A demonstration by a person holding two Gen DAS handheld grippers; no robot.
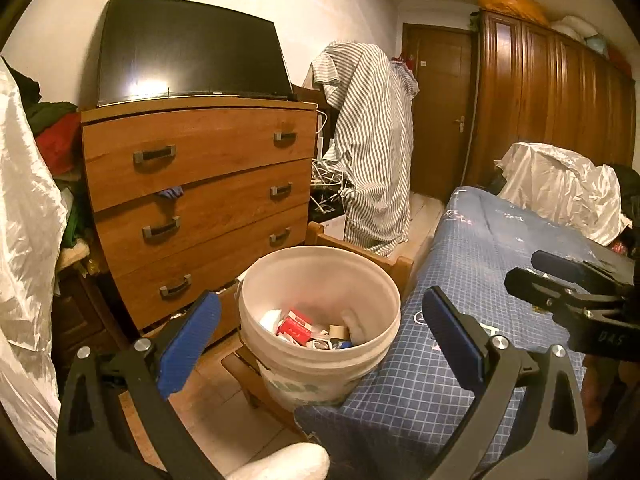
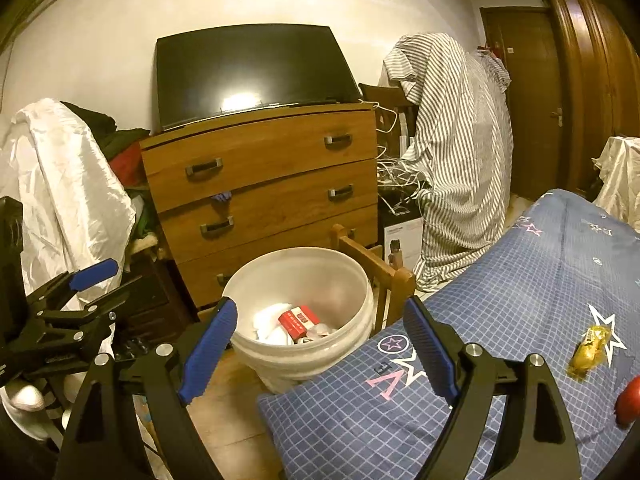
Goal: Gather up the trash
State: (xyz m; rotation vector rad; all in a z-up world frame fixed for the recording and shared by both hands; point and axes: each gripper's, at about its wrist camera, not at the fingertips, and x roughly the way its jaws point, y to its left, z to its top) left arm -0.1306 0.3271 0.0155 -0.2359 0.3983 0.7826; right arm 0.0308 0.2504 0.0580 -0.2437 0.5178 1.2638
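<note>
A white plastic bucket (image 1: 312, 376) (image 2: 288, 360) stands on the floor by the corner of the bed. It holds a red box (image 1: 296, 322) (image 2: 298, 320), white paper and other scraps. My left gripper (image 1: 320, 298) hovers in front of the bucket, open and empty. My right gripper (image 2: 320, 303) is open and empty too, level with the bucket's near rim. Each gripper shows at the edge of the other's view: the right gripper (image 1: 560, 280), the left gripper (image 2: 80, 288). A yellow wrapper (image 2: 590, 350) lies on the blue checked bedcover (image 2: 520, 280), with a red thing (image 2: 628, 400) at the frame edge.
A wooden chest of drawers (image 1: 200, 200) with a dark screen (image 1: 192, 48) on top stands behind the bucket. A wooden chair frame (image 2: 384, 268) sits beside the bucket. A striped cloth (image 1: 372, 140) drapes furniture on the right. White shiny fabric (image 1: 24, 240) hangs at the left, and a wardrobe (image 1: 552, 100) lines the far wall.
</note>
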